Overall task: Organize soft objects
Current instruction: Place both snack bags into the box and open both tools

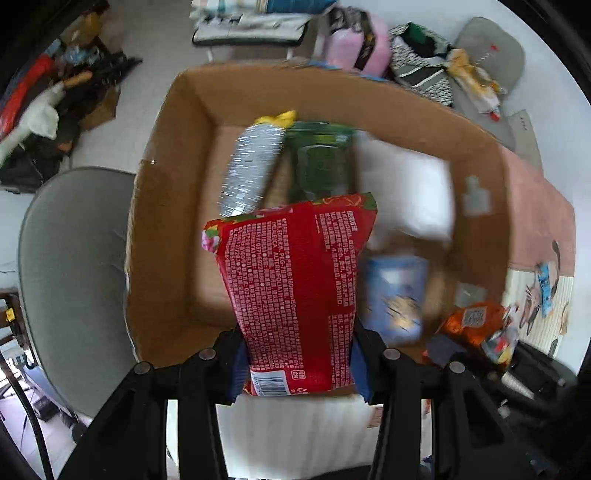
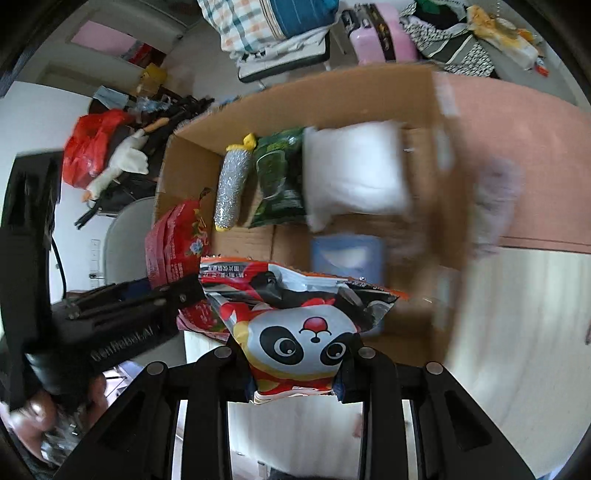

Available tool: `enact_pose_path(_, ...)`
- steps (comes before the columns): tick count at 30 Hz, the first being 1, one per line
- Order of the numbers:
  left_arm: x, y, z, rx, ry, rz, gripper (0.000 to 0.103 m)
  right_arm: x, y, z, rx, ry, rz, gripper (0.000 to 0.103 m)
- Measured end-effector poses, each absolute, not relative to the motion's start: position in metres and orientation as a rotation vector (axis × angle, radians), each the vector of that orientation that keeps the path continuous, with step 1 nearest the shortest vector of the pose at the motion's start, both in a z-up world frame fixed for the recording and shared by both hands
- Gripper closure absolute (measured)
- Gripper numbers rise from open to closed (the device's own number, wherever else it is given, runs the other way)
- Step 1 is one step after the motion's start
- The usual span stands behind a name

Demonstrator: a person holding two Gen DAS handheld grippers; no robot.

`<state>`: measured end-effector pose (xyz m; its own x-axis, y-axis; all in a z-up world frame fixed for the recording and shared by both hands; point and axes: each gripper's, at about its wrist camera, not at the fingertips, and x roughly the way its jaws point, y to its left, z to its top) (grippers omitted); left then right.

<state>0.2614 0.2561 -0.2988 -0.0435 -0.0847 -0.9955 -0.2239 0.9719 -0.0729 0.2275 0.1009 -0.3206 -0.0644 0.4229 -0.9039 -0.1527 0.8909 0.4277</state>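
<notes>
My left gripper (image 1: 297,354) is shut on a red printed packet (image 1: 295,280) and holds it over the near edge of an open cardboard box (image 1: 166,229). My right gripper (image 2: 295,365) is shut on a panda snack bag (image 2: 299,317), held above the box's near side (image 2: 443,206). The red packet (image 2: 173,243) and the left gripper's body also show in the right wrist view at the left. Inside the box lie a silver roll with yellow ends (image 2: 232,184), a green packet (image 2: 277,181), a white pillow (image 2: 354,170) and a blue pack (image 2: 347,258).
A grey chair (image 1: 70,266) stands left of the box. A pink cloth (image 2: 517,147) covers the surface right of it. Bags, clothes and a pink case (image 2: 380,33) lie behind. A red bag and a plush goose (image 2: 122,158) sit at far left.
</notes>
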Motion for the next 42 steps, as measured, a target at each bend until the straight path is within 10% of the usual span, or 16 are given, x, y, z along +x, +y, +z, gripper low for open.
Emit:
enact_pose_path(14, 0.281, 0.279, -0.378, -0.235, 1.831, -0.006, 0.058, 0.244, 0.164, -0.397, 0.068, 1.699, 0.418, 0.070)
enact_pose_path(18, 0.277, 0.283, -0.383, -0.289, 1.854, 0.016, 0.048, 0.245, 0.167, -0.402, 0.062, 1.706, 0.402, 0.014)
enact_pose_path(42, 0.175, 0.249, -0.241, -0.134, 1.429, 0.127, 0.039, 0.179, 0.104, -0.276, -0.082, 1.468, 0.194, 0.000)
